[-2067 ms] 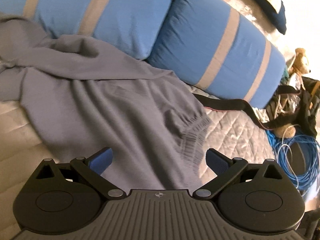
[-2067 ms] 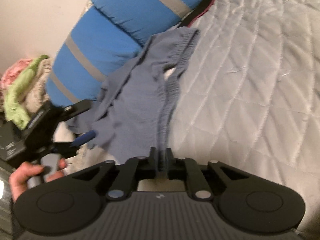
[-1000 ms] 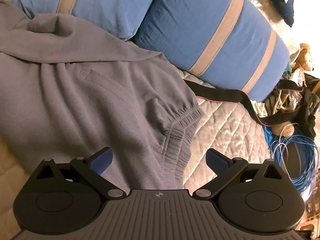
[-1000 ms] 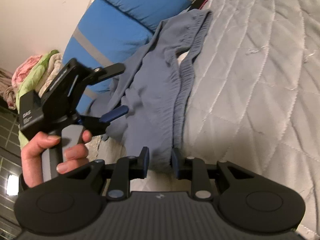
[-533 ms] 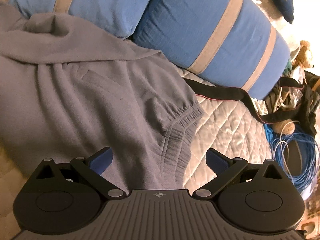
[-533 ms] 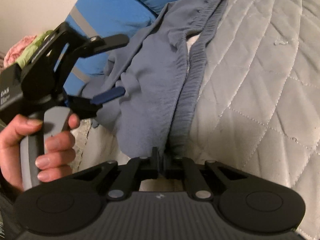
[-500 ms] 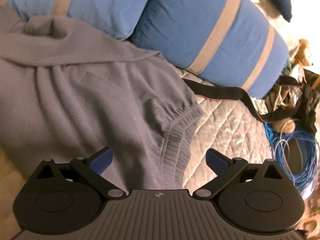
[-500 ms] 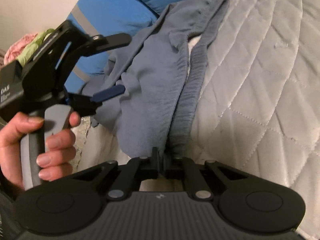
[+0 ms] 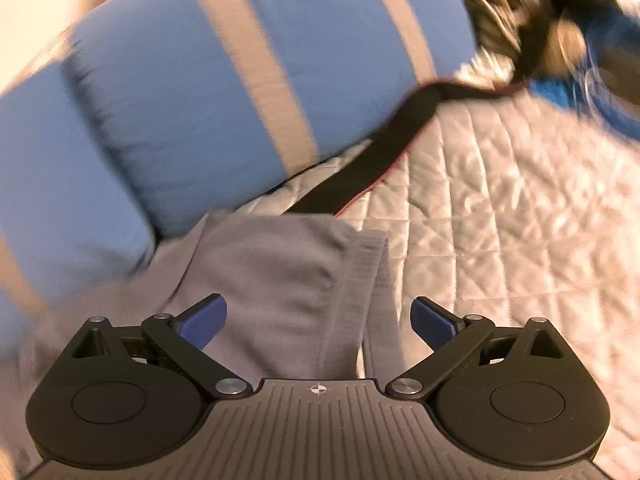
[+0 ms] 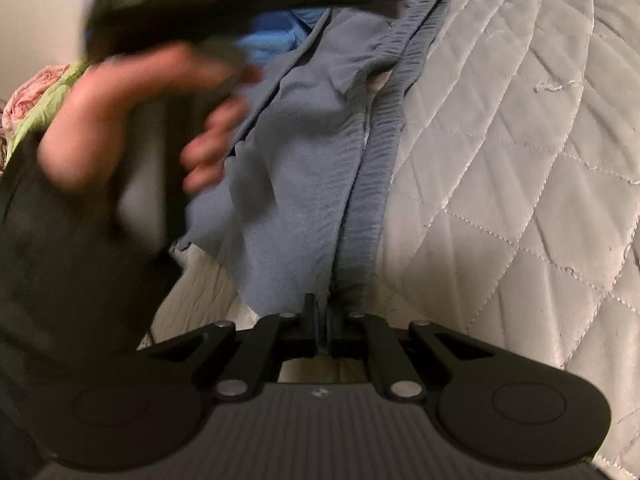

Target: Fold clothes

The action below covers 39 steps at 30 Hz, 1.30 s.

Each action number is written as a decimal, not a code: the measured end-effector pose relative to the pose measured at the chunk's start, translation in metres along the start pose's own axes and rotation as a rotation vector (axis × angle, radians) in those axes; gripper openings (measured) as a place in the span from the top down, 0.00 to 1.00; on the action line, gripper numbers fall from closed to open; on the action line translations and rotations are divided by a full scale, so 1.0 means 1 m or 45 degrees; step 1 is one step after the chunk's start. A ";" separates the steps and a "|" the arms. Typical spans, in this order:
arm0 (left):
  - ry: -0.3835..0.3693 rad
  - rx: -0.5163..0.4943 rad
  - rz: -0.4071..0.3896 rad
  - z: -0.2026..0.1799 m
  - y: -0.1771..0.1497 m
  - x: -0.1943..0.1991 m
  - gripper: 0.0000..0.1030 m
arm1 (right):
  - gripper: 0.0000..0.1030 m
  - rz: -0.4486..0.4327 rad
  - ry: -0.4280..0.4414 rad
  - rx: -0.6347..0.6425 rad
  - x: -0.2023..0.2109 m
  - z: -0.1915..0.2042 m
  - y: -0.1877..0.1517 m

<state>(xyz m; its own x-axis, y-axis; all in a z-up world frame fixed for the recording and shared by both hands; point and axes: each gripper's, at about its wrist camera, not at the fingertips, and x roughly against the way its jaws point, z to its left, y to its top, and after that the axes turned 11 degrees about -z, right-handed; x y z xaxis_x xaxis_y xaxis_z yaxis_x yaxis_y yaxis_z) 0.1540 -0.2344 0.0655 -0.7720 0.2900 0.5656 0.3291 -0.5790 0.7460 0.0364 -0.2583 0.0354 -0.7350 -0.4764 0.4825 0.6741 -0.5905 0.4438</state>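
Now I am pinching the trousers (image 10: 304, 184) at their ribbed waistband with my right fingers (image 10: 320, 320), pressed together, on the bed (image 10: 520, 200) near the pillows (image 9: 200, 92). My left fingers (image 9: 318, 316) are hovering spread. Soft, light cloth; gripping the waistband's other corner seems best.

Left hand (image 10: 132, 120) and far clutter (image 9: 532, 20) motion-blurred

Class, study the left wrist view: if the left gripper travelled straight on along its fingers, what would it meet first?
Most likely the grey-blue garment: the left gripper stands open over it, near its ribbed waistband. Beyond lie a black strap and the blue pillow. The picture is blurred, so depth is uncertain.
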 end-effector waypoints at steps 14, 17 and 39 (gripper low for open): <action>0.071 -0.152 0.122 -0.016 0.010 -0.066 0.12 | 0.96 0.029 0.024 -0.029 -0.002 -0.002 0.005; 0.069 -0.175 0.137 -0.016 0.009 -0.068 0.12 | 0.96 0.028 0.022 -0.026 -0.002 -0.001 0.005; 0.328 -0.578 0.219 -0.055 0.000 -0.093 0.75 | 0.97 0.000 0.003 0.048 -0.001 0.012 0.005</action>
<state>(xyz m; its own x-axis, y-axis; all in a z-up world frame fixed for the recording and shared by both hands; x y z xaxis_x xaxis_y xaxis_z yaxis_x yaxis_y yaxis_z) 0.1958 -0.3032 -0.0068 -0.8548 -0.0009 0.5190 0.2387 -0.8886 0.3916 0.0416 -0.2526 0.0460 -0.7353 -0.4778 0.4808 0.6762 -0.5657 0.4719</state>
